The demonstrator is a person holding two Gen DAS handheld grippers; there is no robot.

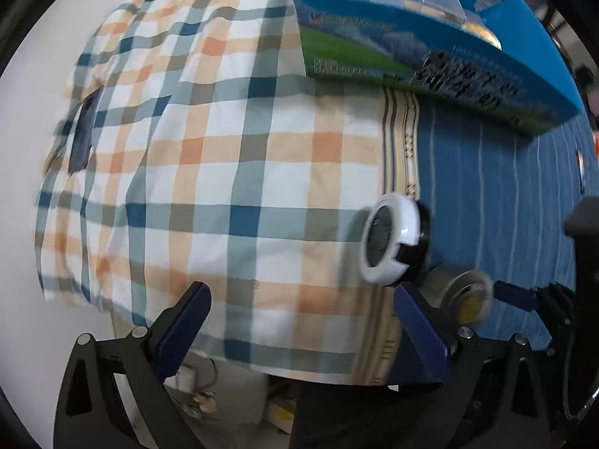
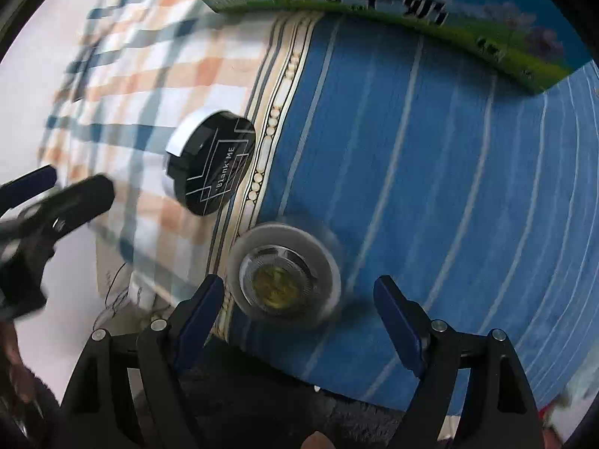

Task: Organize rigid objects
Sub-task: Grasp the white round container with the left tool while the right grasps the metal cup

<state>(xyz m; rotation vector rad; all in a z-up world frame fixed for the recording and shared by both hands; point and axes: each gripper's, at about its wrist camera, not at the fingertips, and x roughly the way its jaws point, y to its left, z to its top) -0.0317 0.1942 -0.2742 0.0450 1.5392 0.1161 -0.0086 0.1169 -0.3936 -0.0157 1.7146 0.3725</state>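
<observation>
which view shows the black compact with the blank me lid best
The right wrist view: the black compact shows its whole lid face, lettering readable, lying on the checked cloth. The left wrist view catches the same compact from its white-ringed other side, with only a black sliver visible.

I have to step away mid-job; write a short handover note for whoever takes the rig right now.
Left gripper: open, nothing between its fingers, above the plaid cloth.
Right gripper: open, nothing held, over the clear round case on the blue striped cloth.
The black-and-white compact lies on the plaid cloth by the seam between the cloths.
The blue box at the far side already holds a few small items.
Left: both round pieces are still loose on the cloths; probably pick each up and put it away.
</observation>
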